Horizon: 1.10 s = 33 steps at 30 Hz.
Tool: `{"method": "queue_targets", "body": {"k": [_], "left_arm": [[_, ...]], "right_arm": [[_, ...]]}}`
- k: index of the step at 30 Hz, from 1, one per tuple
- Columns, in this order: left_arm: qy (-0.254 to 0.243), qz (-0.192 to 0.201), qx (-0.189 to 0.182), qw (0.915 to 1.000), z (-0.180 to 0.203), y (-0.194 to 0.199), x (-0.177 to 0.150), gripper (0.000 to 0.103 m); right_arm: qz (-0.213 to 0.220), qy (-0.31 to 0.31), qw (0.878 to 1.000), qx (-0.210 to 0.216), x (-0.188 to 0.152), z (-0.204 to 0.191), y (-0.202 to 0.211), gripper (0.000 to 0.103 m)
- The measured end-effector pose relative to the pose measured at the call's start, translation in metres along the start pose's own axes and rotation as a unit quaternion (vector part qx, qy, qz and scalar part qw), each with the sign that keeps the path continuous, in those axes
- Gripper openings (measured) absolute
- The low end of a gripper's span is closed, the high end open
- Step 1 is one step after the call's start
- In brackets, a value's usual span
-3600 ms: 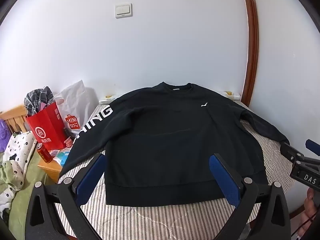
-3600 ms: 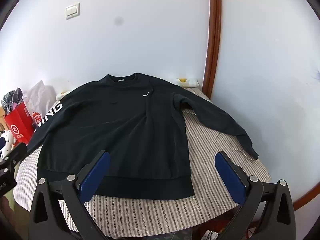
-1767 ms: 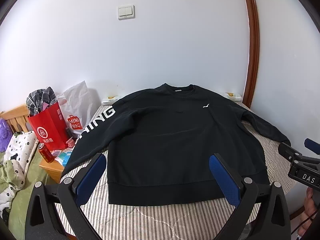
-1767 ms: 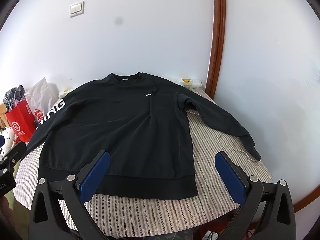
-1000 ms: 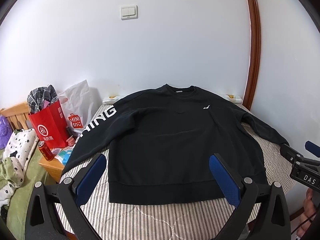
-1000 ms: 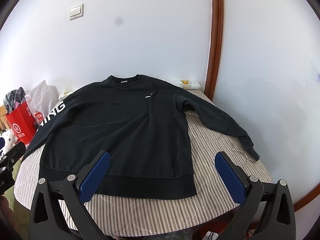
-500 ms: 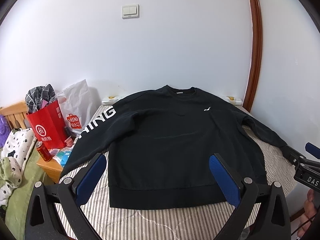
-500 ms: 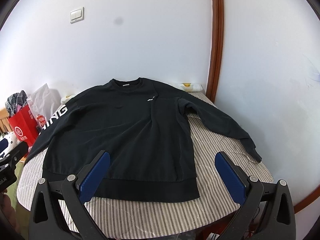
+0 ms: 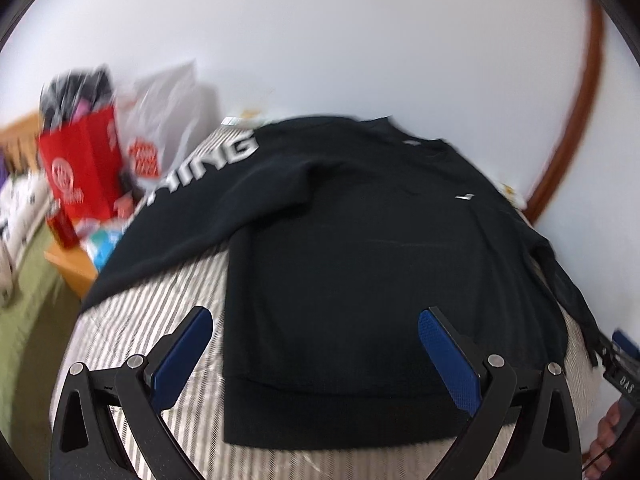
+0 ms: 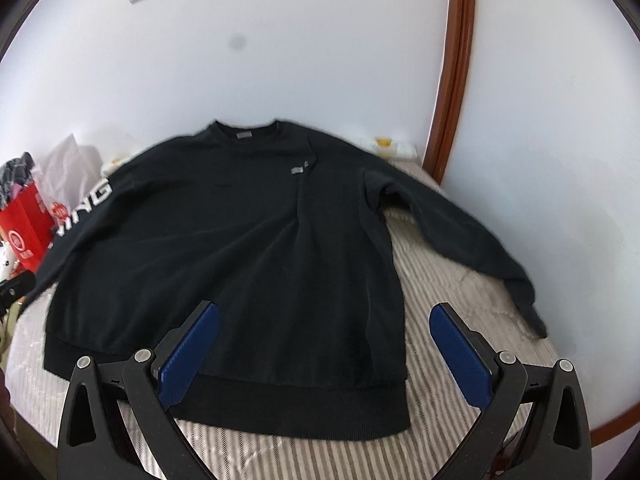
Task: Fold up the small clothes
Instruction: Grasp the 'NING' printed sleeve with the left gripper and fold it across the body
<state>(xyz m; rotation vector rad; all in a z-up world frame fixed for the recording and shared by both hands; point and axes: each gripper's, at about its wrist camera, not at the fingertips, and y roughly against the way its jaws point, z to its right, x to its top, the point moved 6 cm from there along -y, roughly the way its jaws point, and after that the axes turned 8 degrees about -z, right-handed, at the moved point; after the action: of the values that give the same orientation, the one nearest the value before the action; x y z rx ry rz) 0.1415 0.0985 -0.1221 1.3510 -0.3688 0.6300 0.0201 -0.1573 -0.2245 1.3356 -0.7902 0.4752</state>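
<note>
A black sweatshirt (image 9: pixel 360 264) lies flat, front up, on a striped bedspread (image 9: pixel 160 320), sleeves spread to both sides. White letters run down its left sleeve (image 9: pixel 208 168). It also shows in the right wrist view (image 10: pixel 240 248), its right sleeve (image 10: pixel 472 224) reaching toward the bed's edge. My left gripper (image 9: pixel 316 356) is open and empty above the hem. My right gripper (image 10: pixel 324 352) is open and empty above the hem's right part. The right gripper's body shows at the left wrist view's right edge (image 9: pixel 624 364).
A red paper bag (image 9: pixel 80 176) and a white plastic bag (image 9: pixel 168 120) stand left of the bed on a wooden stand (image 9: pixel 72 268). White walls rise behind and to the right, with a brown door frame (image 10: pixel 456 80). The bed edge (image 10: pixel 576 384) is close on the right.
Both grippers have moved forward and lower toward the sweatshirt's hem; the left view has swung left and is blurred. The sweatshirt has not moved.
</note>
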Motion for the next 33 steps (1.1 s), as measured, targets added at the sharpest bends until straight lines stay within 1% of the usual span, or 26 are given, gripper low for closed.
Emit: {"method": "queue_targets", "body": {"k": [3, 4, 6, 7, 8, 9, 11, 13, 14, 16, 19, 22, 25, 26, 27, 29, 30, 31, 32, 33], "left_arm": [[0.050, -0.024, -0.014, 0.9983, -0.035, -0.029, 0.000, 0.102], [0.067, -0.030, -0.020, 0.9971, -0.045, -0.036, 0.000, 0.101], [0.106, -0.039, -0.041, 0.9928, -0.066, -0.049, 0.000, 0.096], [0.122, -0.042, -0.054, 0.9902, -0.076, -0.055, 0.000, 0.091], [0.137, -0.043, -0.063, 0.9876, -0.083, -0.060, 0.000, 0.089], [0.156, -0.043, -0.071, 0.9842, -0.093, -0.064, 0.000, 0.089], [0.175, -0.040, -0.080, 0.9805, -0.104, -0.073, 0.001, 0.083], [0.195, -0.040, -0.091, 0.9758, -0.113, -0.080, 0.003, 0.081], [0.205, -0.037, -0.099, 0.9731, -0.117, -0.082, 0.004, 0.078], [0.223, -0.026, -0.112, 0.9680, -0.125, -0.086, 0.010, 0.076], [0.244, -0.016, -0.112, 0.9632, -0.134, -0.094, 0.020, 0.068], [0.268, -0.007, -0.119, 0.9561, -0.143, -0.100, 0.031, 0.066], [0.288, 0.000, -0.111, 0.9510, -0.152, -0.104, 0.037, 0.059], [0.296, 0.004, -0.104, 0.9494, -0.155, -0.105, 0.040, 0.054], [0.298, 0.006, -0.094, 0.9499, -0.158, -0.106, 0.042, 0.051], [0.291, 0.005, -0.053, 0.9554, -0.161, -0.108, 0.047, 0.033], [0.285, 0.005, -0.038, 0.9577, -0.161, -0.108, 0.050, 0.028], [0.274, 0.007, -0.023, 0.9615, -0.161, -0.107, 0.056, 0.016], [0.266, 0.010, -0.016, 0.9637, -0.160, -0.105, 0.060, 0.014], [0.251, 0.017, -0.003, 0.9677, -0.156, -0.098, 0.069, 0.014]], "right_arm": [[-0.030, -0.001, 1.000, -0.006, 0.000, -0.005, -0.033, 0.100], [-0.037, 0.000, 0.999, -0.003, 0.001, -0.008, -0.041, 0.098], [-0.050, 0.002, 0.999, 0.009, 0.002, -0.015, -0.055, 0.095], [-0.051, 0.003, 0.999, 0.012, 0.002, -0.018, -0.059, 0.095], [-0.051, 0.004, 0.999, 0.015, 0.003, -0.023, -0.062, 0.095], [-0.052, 0.010, 0.998, 0.020, 0.006, -0.028, -0.067, 0.095], [-0.055, 0.023, 0.998, 0.022, 0.008, -0.038, -0.072, 0.095], [-0.056, 0.037, 0.998, 0.016, 0.008, -0.046, -0.076, 0.095], [-0.057, 0.044, 0.997, 0.012, 0.010, -0.049, -0.080, 0.095], [-0.066, 0.057, 0.996, 0.006, 0.011, -0.058, -0.085, 0.095], [-0.071, 0.062, 0.996, 0.010, 0.013, -0.064, -0.086, 0.095], [-0.068, 0.068, 0.995, 0.009, 0.019, -0.065, -0.086, 0.095], [-0.067, 0.073, 0.995, -0.007, 0.025, -0.063, -0.085, 0.095], [-0.069, 0.074, 0.995, -0.012, 0.027, -0.063, -0.086, 0.095], [-0.071, 0.072, 0.995, -0.015, 0.028, -0.061, -0.086, 0.094], [-0.074, 0.070, 0.995, -0.010, 0.030, -0.060, -0.087, 0.095], [-0.073, 0.071, 0.995, -0.009, 0.032, -0.059, -0.087, 0.095], [-0.071, 0.071, 0.995, -0.010, 0.033, -0.058, -0.087, 0.095], [-0.069, 0.071, 0.995, -0.011, 0.035, -0.056, -0.088, 0.095], [-0.069, 0.070, 0.995, -0.011, 0.036, -0.053, -0.088, 0.095]]}}
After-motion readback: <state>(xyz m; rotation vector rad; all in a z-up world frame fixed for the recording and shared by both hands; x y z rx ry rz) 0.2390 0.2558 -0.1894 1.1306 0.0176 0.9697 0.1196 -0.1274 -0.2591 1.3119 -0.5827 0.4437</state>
